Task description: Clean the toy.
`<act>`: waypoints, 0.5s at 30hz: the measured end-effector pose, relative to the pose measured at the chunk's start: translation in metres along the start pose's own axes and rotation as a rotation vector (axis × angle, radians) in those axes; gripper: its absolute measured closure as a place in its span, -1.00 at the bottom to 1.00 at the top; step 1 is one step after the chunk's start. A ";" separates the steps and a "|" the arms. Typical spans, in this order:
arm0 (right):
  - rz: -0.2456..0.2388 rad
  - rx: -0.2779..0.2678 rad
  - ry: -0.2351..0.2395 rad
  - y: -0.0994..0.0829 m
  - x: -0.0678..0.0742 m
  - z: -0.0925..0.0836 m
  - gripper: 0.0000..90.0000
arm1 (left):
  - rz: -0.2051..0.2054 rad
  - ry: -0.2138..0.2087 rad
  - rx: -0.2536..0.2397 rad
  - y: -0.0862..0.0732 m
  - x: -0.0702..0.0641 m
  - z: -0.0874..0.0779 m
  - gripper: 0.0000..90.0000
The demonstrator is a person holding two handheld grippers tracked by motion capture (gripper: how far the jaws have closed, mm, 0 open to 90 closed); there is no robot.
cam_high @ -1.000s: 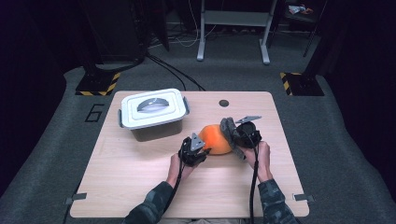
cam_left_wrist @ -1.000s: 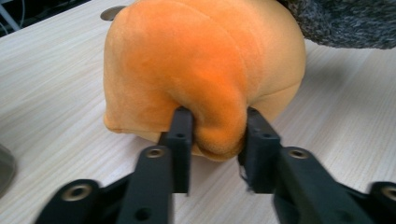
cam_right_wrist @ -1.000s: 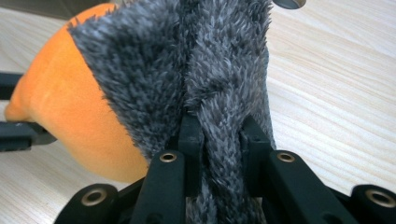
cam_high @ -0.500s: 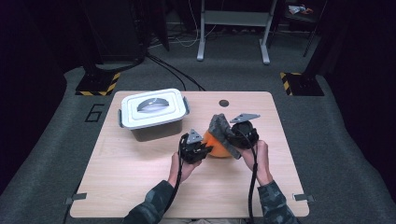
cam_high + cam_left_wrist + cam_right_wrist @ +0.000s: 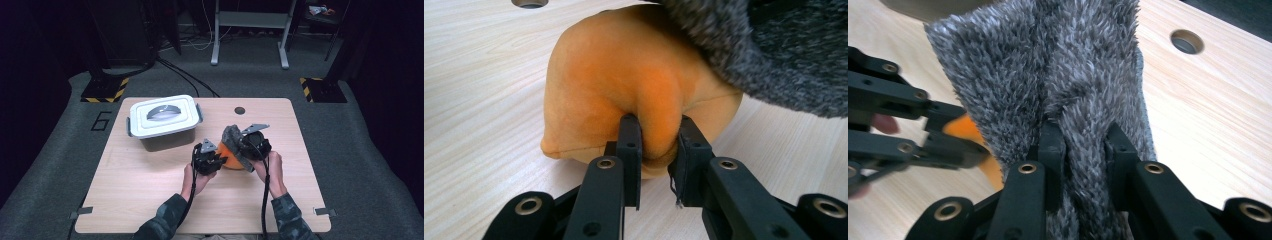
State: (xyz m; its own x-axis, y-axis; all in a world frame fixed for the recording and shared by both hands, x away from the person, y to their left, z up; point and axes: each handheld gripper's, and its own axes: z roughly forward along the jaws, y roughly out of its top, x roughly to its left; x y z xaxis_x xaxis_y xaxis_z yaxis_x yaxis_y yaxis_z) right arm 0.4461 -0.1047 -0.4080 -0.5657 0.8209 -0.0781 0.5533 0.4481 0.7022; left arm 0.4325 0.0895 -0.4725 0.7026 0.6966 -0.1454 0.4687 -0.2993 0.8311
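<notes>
Orange plush pad (image 5: 624,85), soft and light, pinched at a fold by my left tongs (image 5: 656,145); my right tongs (image 5: 1080,150) clamp its grey fleece cover (image 5: 1048,65), gripped by bunched fabric.

A lidded white box (image 5: 163,121) sits at the table's (image 5: 150,200) far left, with a round hole (image 5: 239,110) in the wood near the far edge.

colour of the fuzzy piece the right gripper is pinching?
Mottled dark grey, a shaggy pile; the fuzzy piece shows best in the right gripper view, pinched by the right gripper.
</notes>
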 end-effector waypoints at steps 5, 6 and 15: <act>0.032 0.003 -0.017 -0.009 -0.012 0.000 0.66 | -0.011 0.000 -0.001 0.000 0.000 0.000 0.69; 0.038 0.008 -0.017 -0.010 -0.014 0.000 0.66 | -0.014 -0.001 -0.002 0.000 0.000 0.000 0.69; 0.125 0.054 -0.047 -0.034 -0.042 0.009 0.66 | -0.035 -0.010 -0.008 -0.001 0.002 0.001 0.68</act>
State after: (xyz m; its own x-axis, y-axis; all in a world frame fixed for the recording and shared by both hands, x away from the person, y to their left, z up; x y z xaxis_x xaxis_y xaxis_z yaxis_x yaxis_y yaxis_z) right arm 0.4570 -0.1507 -0.4349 -0.4614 0.8868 -0.0267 0.6502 0.3585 0.6698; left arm 0.4341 0.0910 -0.4742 0.6912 0.6999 -0.1799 0.4887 -0.2695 0.8298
